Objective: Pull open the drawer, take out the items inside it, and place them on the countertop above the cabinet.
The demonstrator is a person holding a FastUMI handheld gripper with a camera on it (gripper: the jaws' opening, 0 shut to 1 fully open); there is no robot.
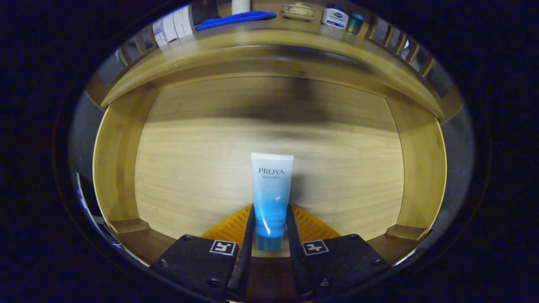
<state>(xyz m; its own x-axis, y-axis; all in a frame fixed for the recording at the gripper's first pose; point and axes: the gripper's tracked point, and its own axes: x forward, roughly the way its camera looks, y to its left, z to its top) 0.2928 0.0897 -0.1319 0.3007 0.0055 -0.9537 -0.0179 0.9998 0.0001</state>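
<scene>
Fingers (252,223) clamp one tube (270,193); drawer (202,168) open.

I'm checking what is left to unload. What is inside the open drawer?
One blue and white tube lies on the drawer's wooden floor, its cap end between the gripper's fingers, which press its sides. The fingers cover the floor nearest the front.

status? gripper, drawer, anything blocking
Gripper shut on the blue-and-white tube, fingers gripping its cap end. Drawer open, tube over its wooden floor. Countertop beyond already holds a blue item, a jar and bottles. Nothing blocks the lift.
</scene>
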